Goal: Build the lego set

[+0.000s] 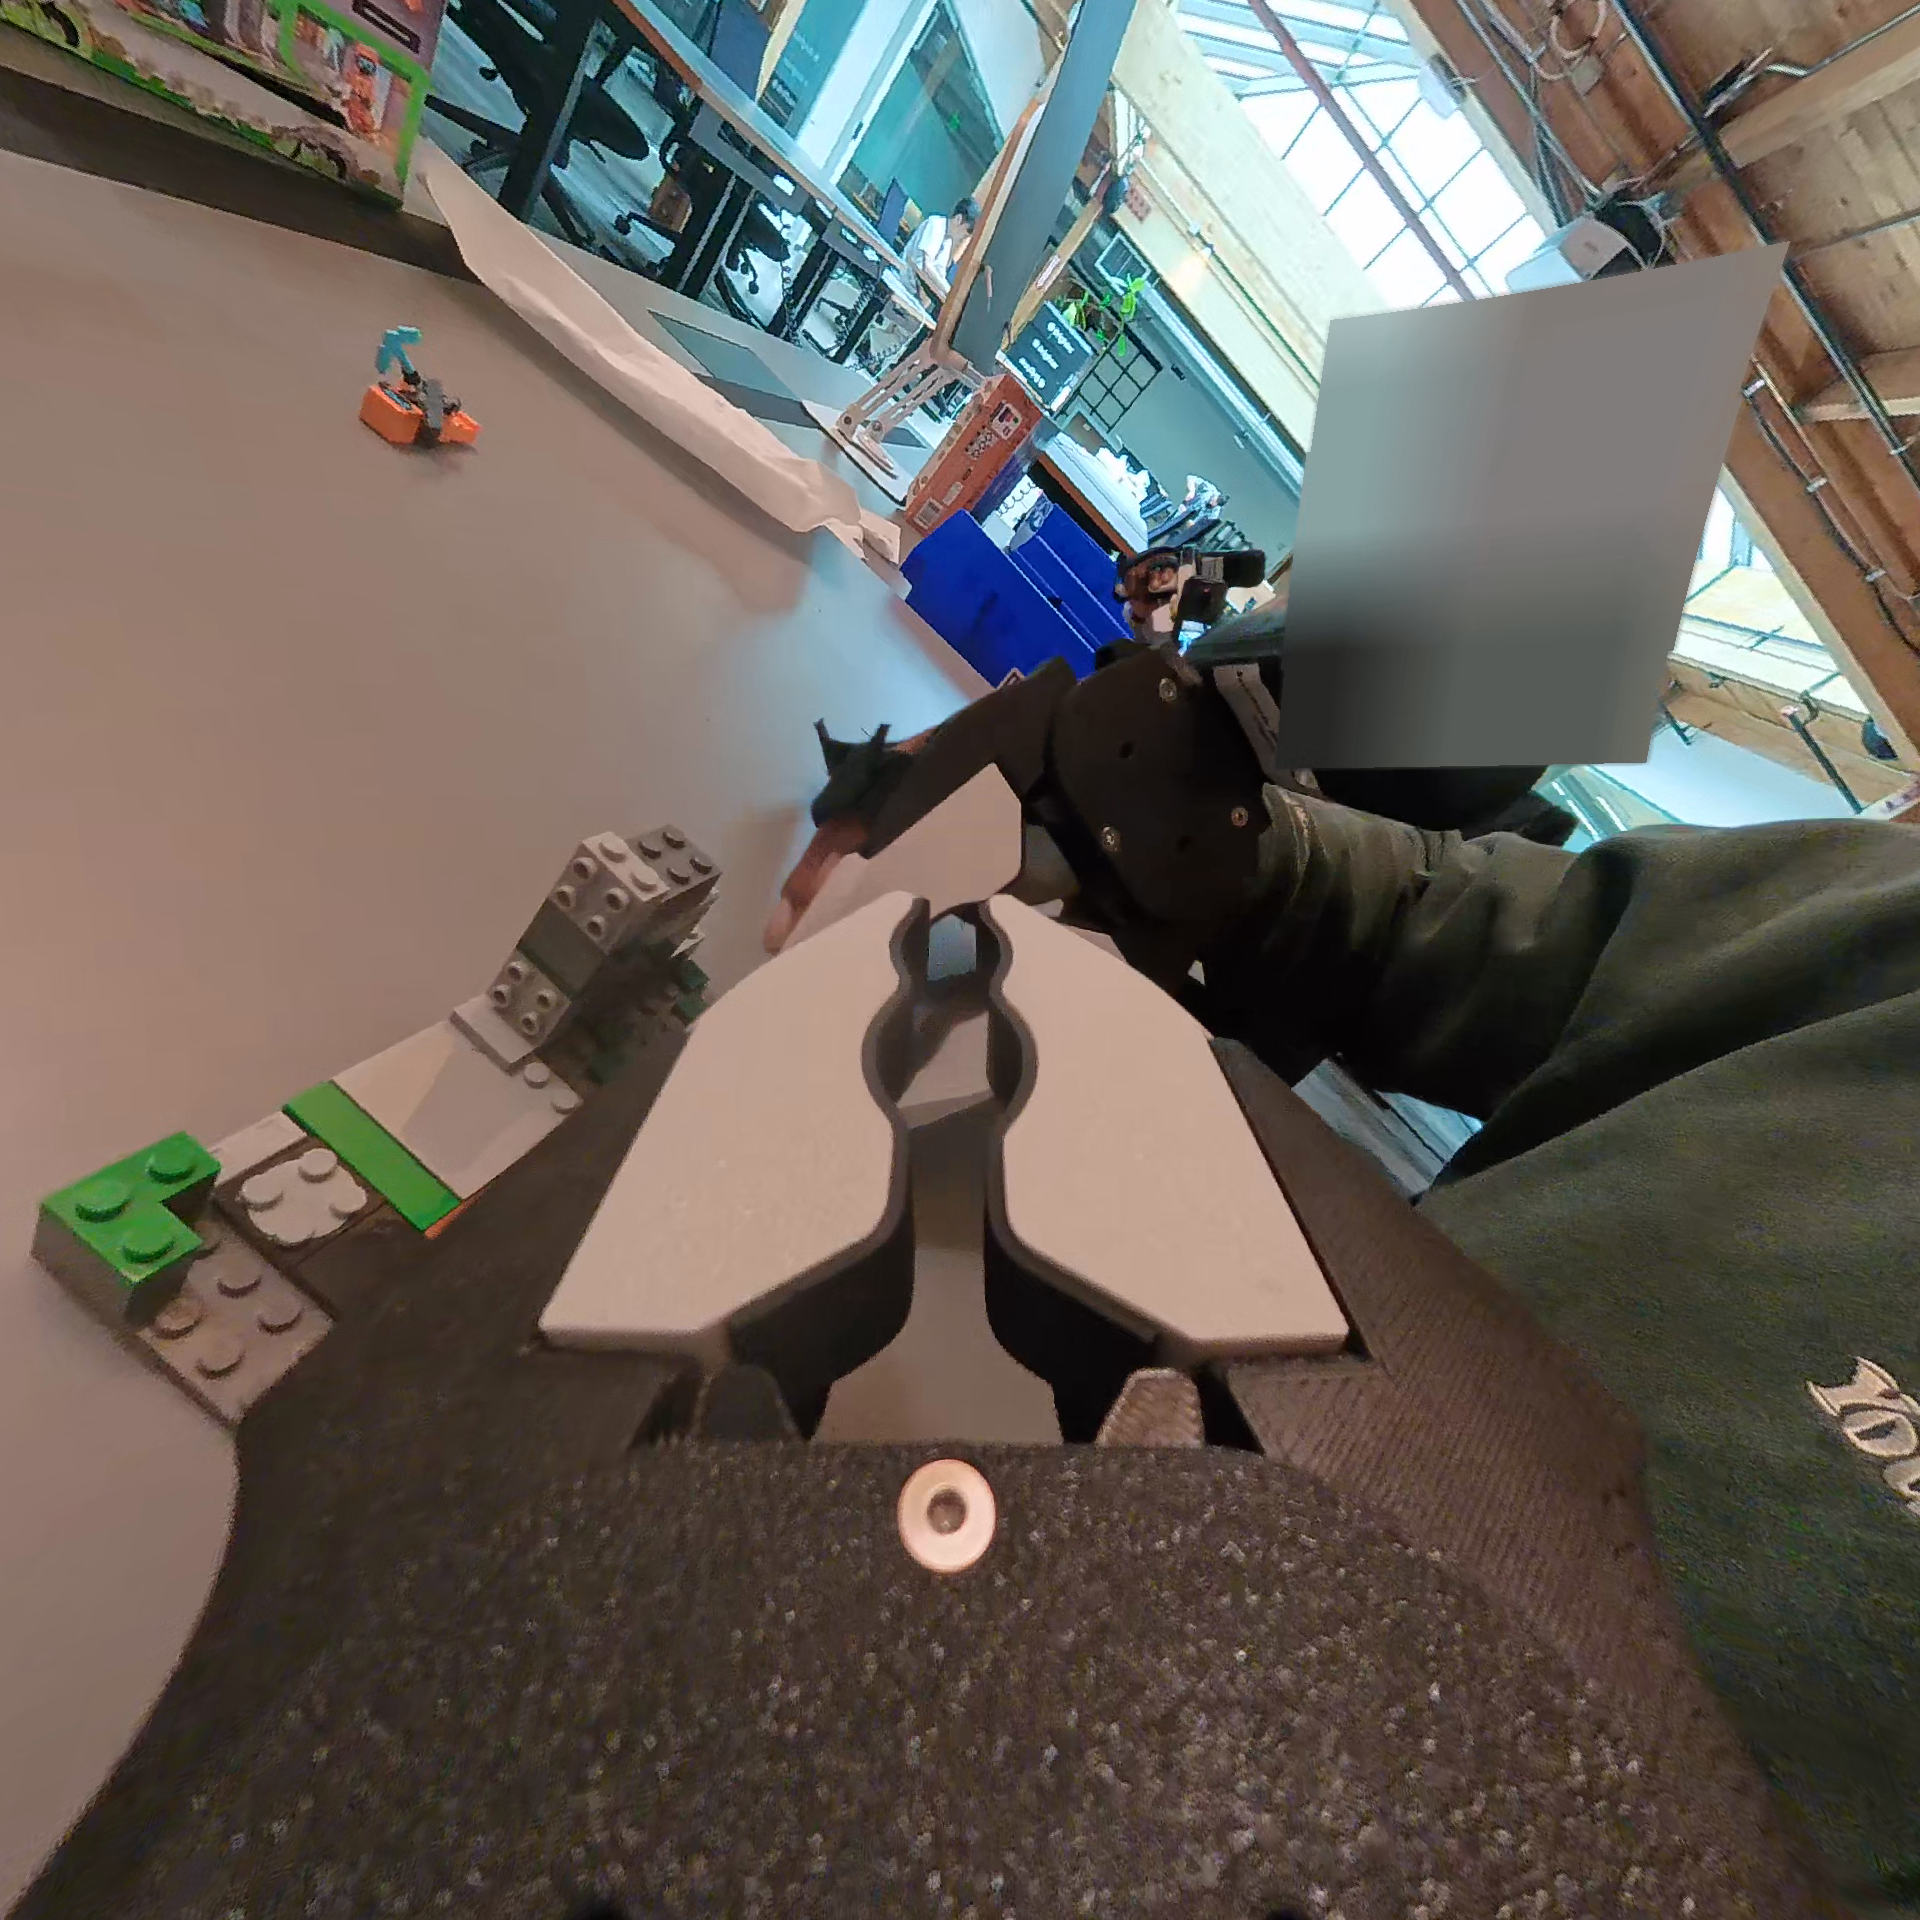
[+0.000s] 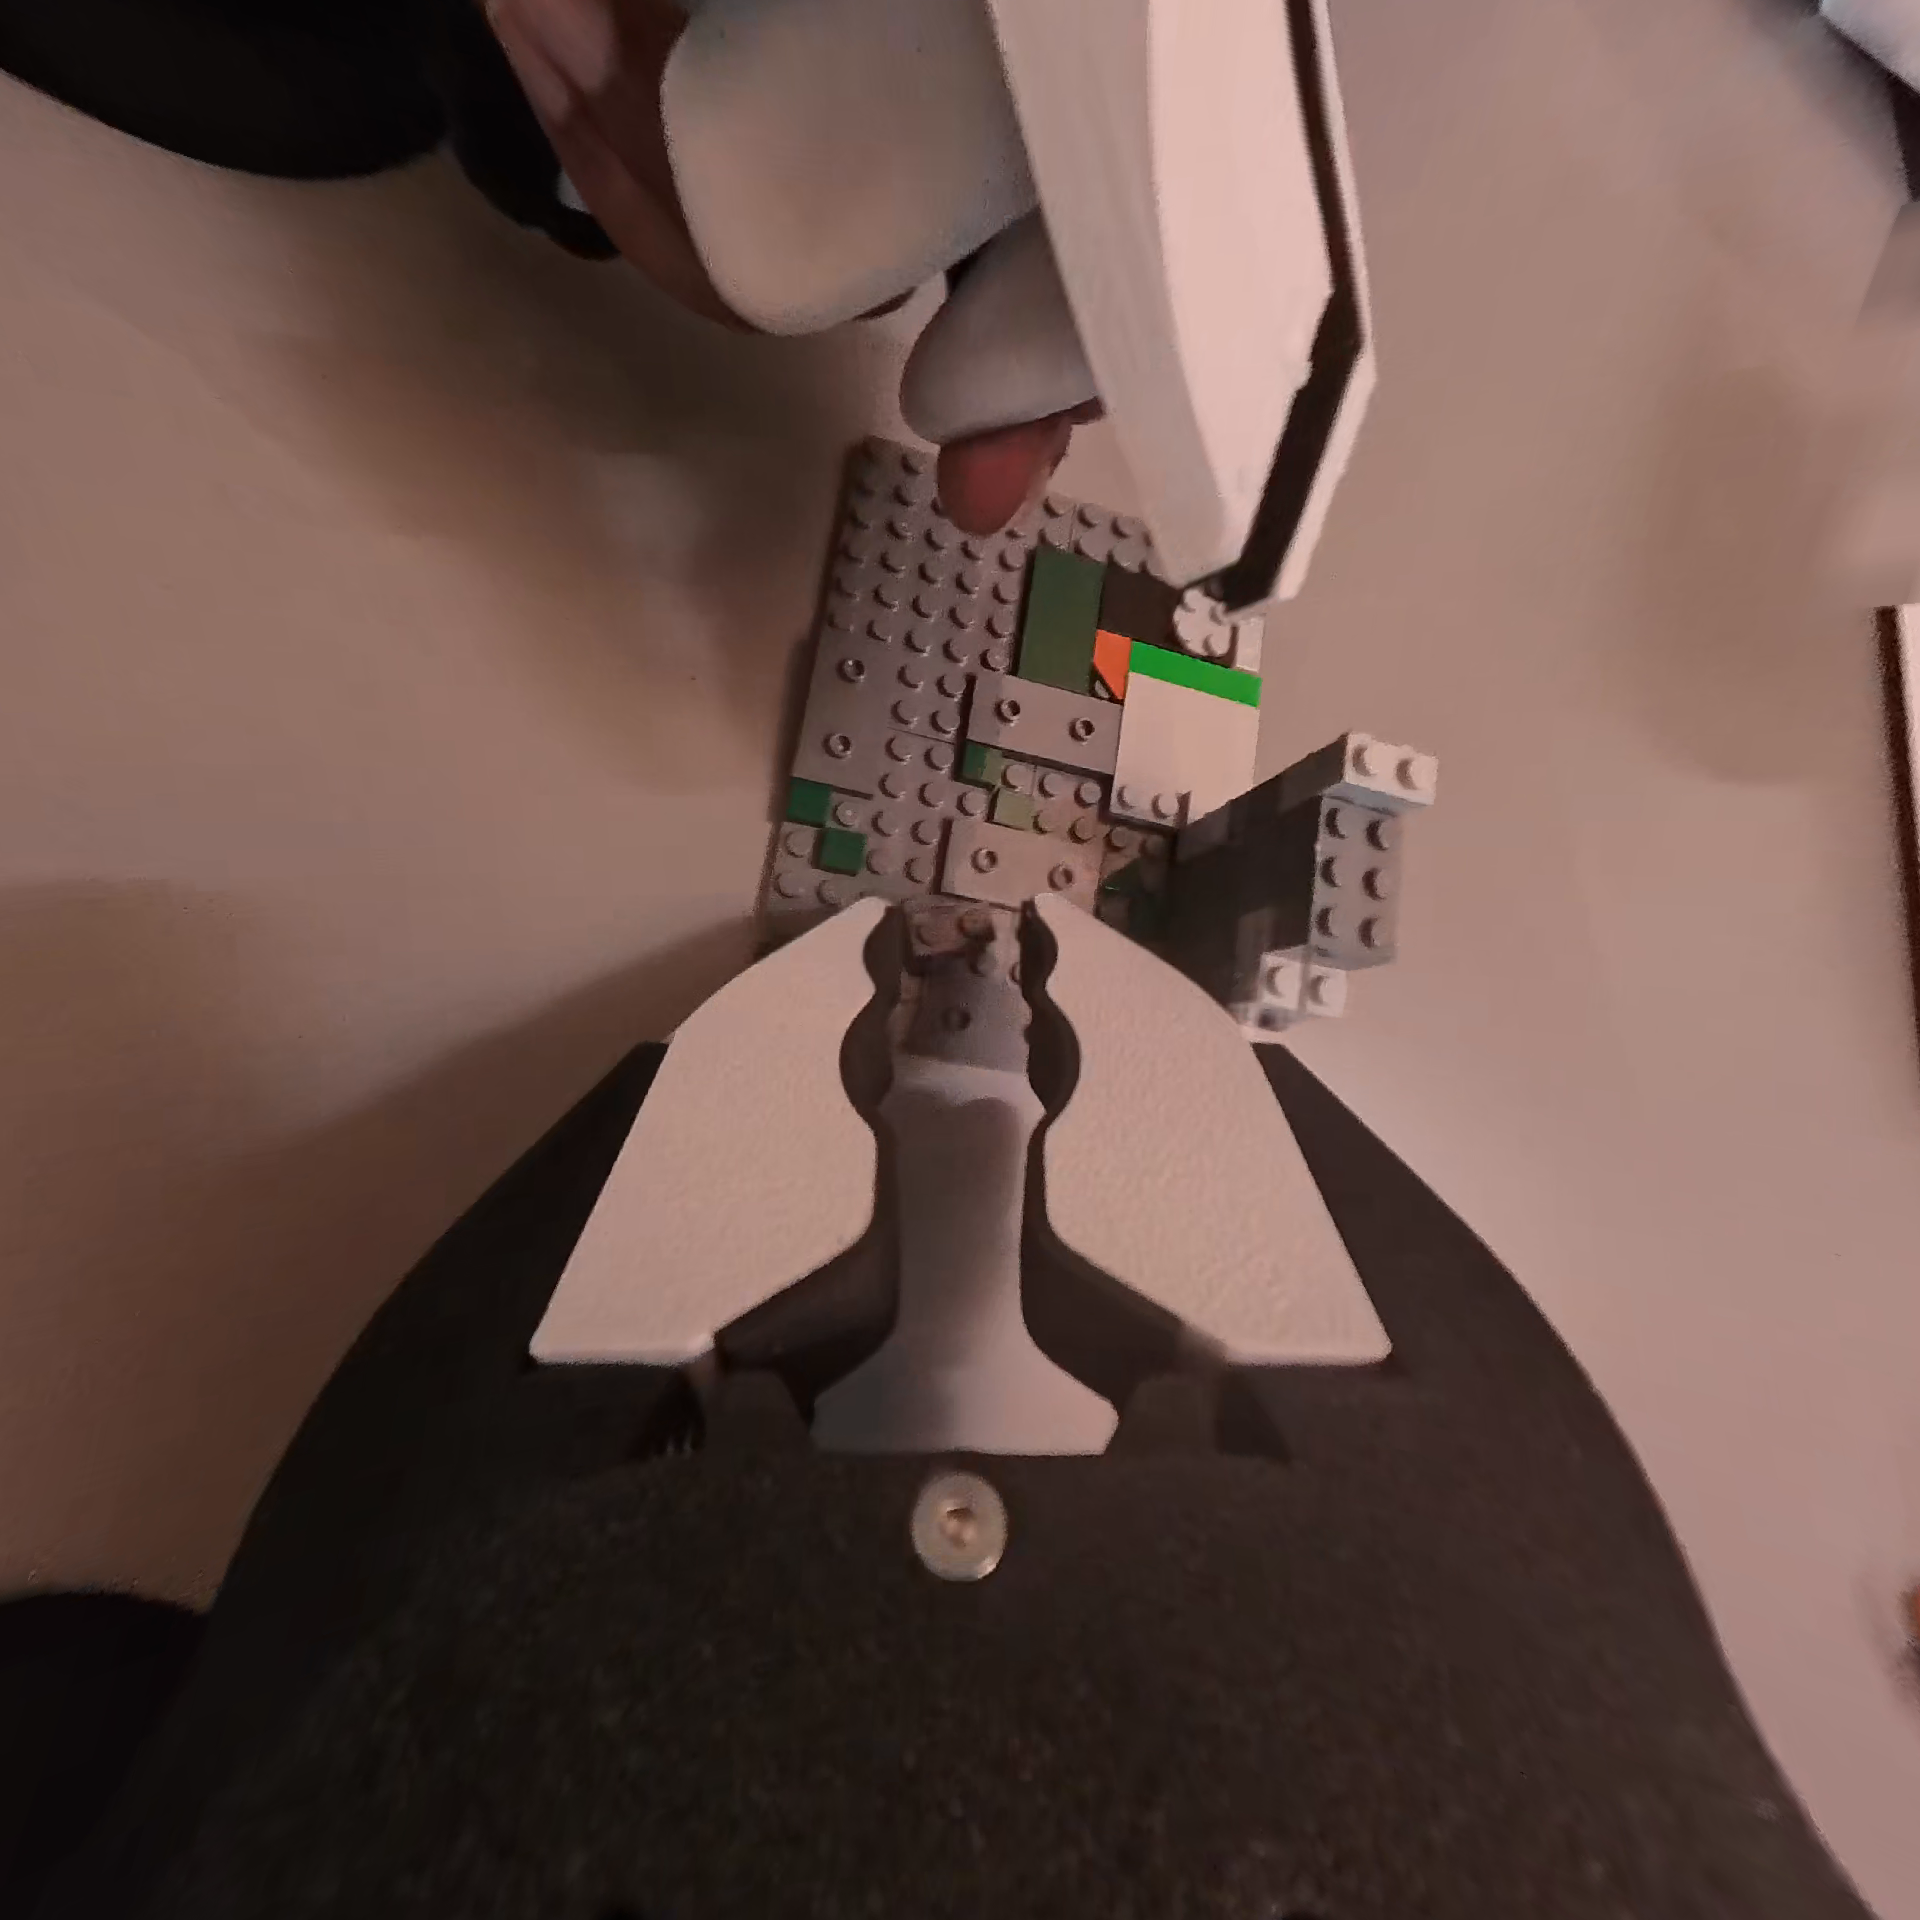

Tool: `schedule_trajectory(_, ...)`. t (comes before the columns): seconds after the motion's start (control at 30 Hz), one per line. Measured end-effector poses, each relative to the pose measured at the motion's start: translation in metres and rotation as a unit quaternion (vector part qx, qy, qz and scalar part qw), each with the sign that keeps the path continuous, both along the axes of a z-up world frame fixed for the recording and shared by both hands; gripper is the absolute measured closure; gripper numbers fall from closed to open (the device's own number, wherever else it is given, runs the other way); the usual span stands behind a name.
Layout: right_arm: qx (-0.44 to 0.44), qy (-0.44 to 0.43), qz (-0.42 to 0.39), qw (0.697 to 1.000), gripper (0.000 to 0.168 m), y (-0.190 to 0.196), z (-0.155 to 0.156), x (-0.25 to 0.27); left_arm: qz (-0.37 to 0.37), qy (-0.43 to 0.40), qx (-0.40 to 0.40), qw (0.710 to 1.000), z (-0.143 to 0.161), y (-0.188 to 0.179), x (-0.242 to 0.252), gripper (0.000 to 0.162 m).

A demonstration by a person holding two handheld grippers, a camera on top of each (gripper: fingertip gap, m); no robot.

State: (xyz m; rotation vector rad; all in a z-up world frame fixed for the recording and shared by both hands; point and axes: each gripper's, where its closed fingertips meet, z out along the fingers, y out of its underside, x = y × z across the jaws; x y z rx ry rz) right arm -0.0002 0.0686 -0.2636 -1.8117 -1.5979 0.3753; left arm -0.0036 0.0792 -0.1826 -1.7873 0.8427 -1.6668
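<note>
The lego build stands on a grey studded baseplate (image 2: 883, 644) on the pale table. It carries a white panel with a green strip (image 2: 1184, 727), a dark green tile (image 2: 1060, 623) and a grey brick tower (image 2: 1340, 862). My right gripper (image 2: 956, 914) is at the build's near edge, shut on a grey studded plate (image 2: 961, 977). My left gripper (image 2: 1236, 597) comes in from the far right, looks shut, and its tips rest on a white round plate (image 2: 1205, 623). In the left wrist view the left gripper (image 1: 951, 914) sits beside the tower (image 1: 613, 914) and a green corner brick (image 1: 125, 1205).
A bare fingertip (image 2: 987, 488) presses the baseplate's far edge. An orange figure with a cyan pickaxe (image 1: 416, 405) lies farther out on the table. The set's box (image 1: 260, 94), a paper sheet (image 1: 644, 343) and blue bins (image 1: 997, 592) are beyond. My right fingertips sit around 8 centimetres from my left ones.
</note>
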Motion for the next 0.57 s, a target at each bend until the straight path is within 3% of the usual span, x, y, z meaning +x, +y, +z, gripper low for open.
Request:
schedule_trajectory(0.4, -0.044, -0.086, 0.053, 0.994, 0.152, 0.001, -0.011, 0.000, 0.005, -0.002, -0.006, 1.000, 0.000, 0.004, -0.003, 0.155)
schedule_trajectory(0.57, -0.038, -0.062, 0.046, 0.996, 0.152, 0.001, -0.001, 0.002, 0.010, -0.001, -0.004, 1.000, 0.001, 0.006, -0.004, 0.155)
